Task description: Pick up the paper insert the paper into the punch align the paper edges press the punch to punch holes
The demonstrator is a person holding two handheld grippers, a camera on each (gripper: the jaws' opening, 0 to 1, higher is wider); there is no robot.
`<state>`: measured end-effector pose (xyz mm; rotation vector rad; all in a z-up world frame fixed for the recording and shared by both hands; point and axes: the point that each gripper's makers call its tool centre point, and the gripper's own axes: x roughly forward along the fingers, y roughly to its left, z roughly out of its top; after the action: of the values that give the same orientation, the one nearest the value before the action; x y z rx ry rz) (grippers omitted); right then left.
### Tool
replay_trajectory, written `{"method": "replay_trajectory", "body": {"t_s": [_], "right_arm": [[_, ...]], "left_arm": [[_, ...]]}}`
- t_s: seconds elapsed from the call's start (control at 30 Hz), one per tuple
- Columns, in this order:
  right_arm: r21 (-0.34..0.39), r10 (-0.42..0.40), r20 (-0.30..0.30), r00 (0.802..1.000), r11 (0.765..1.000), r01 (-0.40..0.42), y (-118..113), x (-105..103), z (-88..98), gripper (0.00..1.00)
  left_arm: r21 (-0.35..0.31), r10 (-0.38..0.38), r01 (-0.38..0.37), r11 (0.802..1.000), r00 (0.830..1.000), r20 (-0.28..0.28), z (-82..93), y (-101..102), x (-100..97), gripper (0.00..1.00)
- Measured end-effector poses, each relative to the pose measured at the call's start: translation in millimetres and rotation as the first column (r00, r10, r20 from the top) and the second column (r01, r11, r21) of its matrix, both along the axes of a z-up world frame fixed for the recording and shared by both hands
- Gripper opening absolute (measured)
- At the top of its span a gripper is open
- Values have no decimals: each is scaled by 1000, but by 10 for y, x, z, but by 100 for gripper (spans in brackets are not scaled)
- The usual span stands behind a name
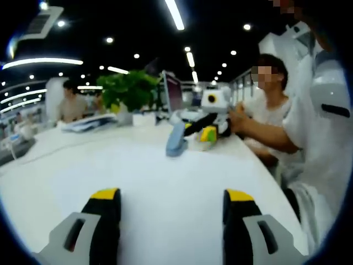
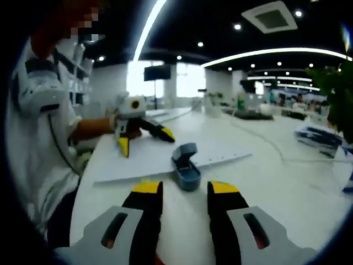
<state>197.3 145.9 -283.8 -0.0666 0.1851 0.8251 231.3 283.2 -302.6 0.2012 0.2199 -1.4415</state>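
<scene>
lying flat on the white desk, the paper sits straight ahead of the right gripper, its long axis running across that gripper's line of sight, from the desk's near edge by the person toward the middle of the desk. the punch is a small blue-grey hinged block, set just beyond the right gripper's yellow-tipped jaws and overlapping the sheet's near long edge; whether the sheet is already in its slot i cannot tell. the right gripper is released, jaws parted with desk showing between them, gripping nothing.

in the right gripper view the left gripper hangs over the far end of the sheet, close to the desk edge; whether it is clenched on the paper cannot be made out. in the left gripper view its own jaws stand wide apart over bare desk, released, with the punch well ahead and the right gripper just behind it.

the sheet is plain white, thin, and looks to carry a row of small holes along one long edge, though they are too small to be sure. the right gripper is the nearer to the punch, so pressing probably falls to it, coming down from above the lid. a green plant stands at the far edge.
</scene>
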Motion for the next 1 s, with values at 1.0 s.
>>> {"method": "replay_trajectory", "body": {"t_s": [1.0], "right_arm": [[-91,-689,16,724,720,687,-495,353,-76,41]], "left_arm": [[-139,-339,331,933,940,-36,299,-1428,-118,60]]}}
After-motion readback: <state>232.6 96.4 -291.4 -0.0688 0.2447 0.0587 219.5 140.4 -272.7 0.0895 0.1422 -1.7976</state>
